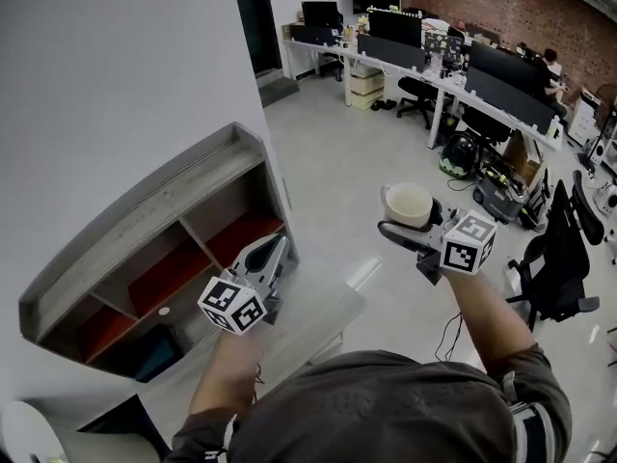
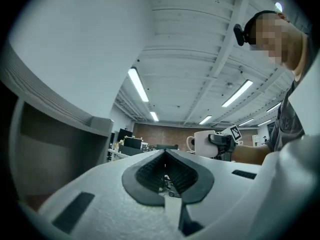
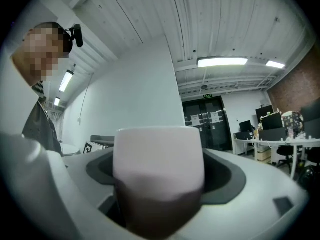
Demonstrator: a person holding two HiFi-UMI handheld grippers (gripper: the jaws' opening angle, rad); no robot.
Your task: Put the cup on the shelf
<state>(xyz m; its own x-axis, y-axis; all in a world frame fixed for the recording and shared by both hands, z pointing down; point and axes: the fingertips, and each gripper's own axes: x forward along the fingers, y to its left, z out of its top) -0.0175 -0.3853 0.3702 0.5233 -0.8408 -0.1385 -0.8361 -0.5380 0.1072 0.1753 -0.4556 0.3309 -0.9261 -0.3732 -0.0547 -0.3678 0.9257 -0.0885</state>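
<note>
The cup (image 1: 409,204) is a plain, smooth, cream-white cylinder with a thick rim and a small loop handle on its left side. It sits right of centre in the head view, held in the air above the glossy grey floor (image 1: 337,152). The right gripper (image 1: 413,228) has it: the dark jaws are spread to the cup's width and press against its lower wall on both sides, and in the right gripper view the matt body of the cup fills the gap between them. A white marker cube (image 1: 469,242) printed with black squares rides just behind the jaws. The shelf (image 1: 145,210) is at the left of the head view, well apart from the cup. It is an angular unit of grey, wood-grained boards fixed to a flat white wall (image 1: 116,56), with thin dividers that form open compartments whose floors are red. The left gripper (image 1: 272,247) hovers near the shelf's lower right corner, its pale, grainy shells tapering to a point. Its jaws are drawn fully together with nothing in them; in the left gripper view the black ribbed pads (image 2: 149,174) meet along a thin seam. In the upper right of the head view, long white desks (image 1: 405,70) carry black monitors (image 1: 395,25) before a brick wall (image 1: 501,3).
</note>
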